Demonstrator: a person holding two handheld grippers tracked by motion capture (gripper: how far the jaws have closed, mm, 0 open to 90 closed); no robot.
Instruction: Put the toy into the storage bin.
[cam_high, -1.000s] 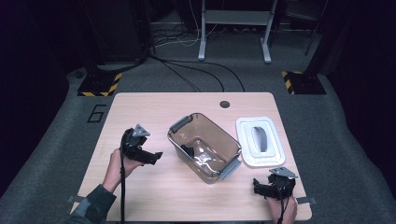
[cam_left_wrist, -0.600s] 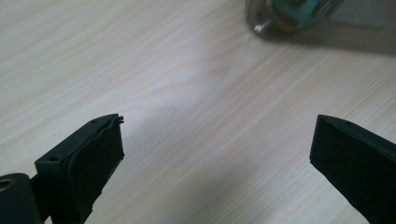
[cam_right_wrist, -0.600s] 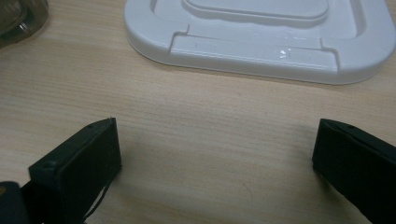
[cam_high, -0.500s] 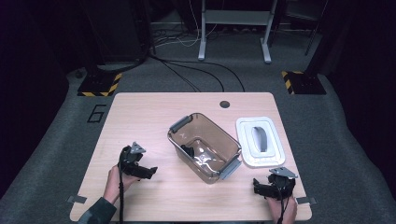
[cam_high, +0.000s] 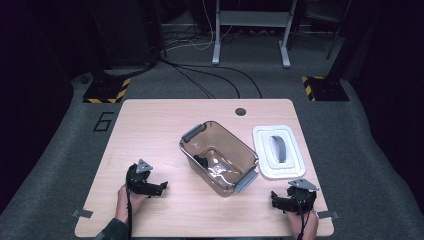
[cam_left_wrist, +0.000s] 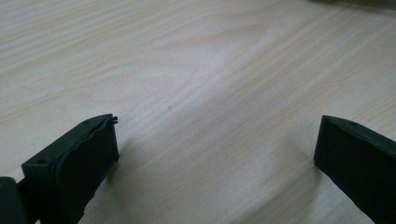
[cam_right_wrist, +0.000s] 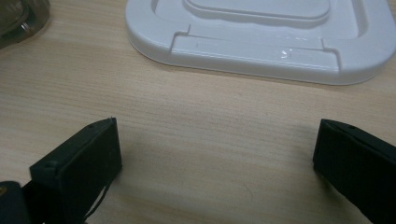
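My left gripper (cam_high: 160, 187) rests low over the table's near-left part, held by a hand. Its jaws have just been opening and stand wide apart in the left gripper view (cam_left_wrist: 215, 140), with bare wood between them. Near the front right corner my right gripper (cam_high: 292, 196) is also held low and open, nothing between its jaws (cam_right_wrist: 217, 140). Just beyond it lies a white lid (cam_right_wrist: 261, 32) with a grey handle (cam_high: 278, 148). A clear brownish container (cam_high: 235, 145) with grey end handles sits mid-table, between the two grippers.
Inside the container lie a small black object (cam_high: 200, 161) and something shiny (cam_high: 220, 173). The wooden table (cam_high: 150, 125) has a dark round hole (cam_high: 240, 111) near its far edge. Cables and a metal stand (cam_high: 250, 30) lie on the floor beyond.
The left gripper has come down and toward the table's near edge, close to the wood. The right gripper has stayed put.
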